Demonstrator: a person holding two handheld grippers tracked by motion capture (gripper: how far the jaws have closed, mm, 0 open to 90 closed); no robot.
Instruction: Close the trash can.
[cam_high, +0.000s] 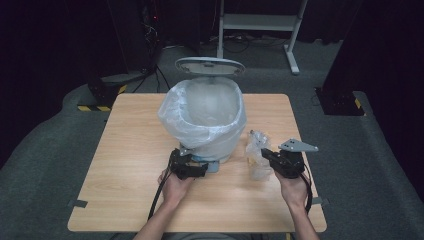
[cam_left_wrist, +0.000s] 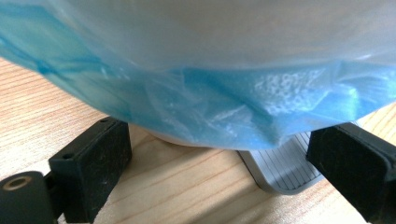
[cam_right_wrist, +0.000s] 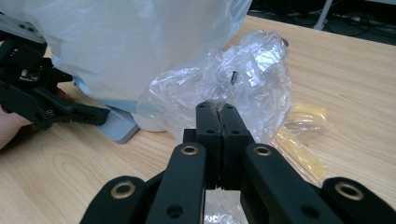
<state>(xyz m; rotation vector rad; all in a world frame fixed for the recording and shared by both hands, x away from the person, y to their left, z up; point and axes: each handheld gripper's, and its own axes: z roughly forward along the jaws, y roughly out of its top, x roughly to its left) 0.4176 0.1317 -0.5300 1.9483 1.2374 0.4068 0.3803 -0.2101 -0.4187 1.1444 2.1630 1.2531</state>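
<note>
High view: right gripper (cam_high: 266, 154) clamps crumpled bag (cam_high: 257, 152), lengthwise front-to-back.

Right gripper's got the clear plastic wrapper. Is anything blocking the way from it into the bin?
Nothing visible blocks it. The bin has its lid raised at the back, and the liner's mouth is open. The right gripper, shut on the wrapper, sits beside the bin and must clear its rim. The left gripper sits low by the pedal.

- A lab or recording room, dim at the edges.
- Lone wooden bench (cam_high: 135, 150) on grey carpet (cam_high: 45, 150).
- Black stands with hazard-striped feet (cam_high: 95, 106), cables (cam_high: 150, 35) and a white desk frame (cam_high: 260, 22) behind.
</note>
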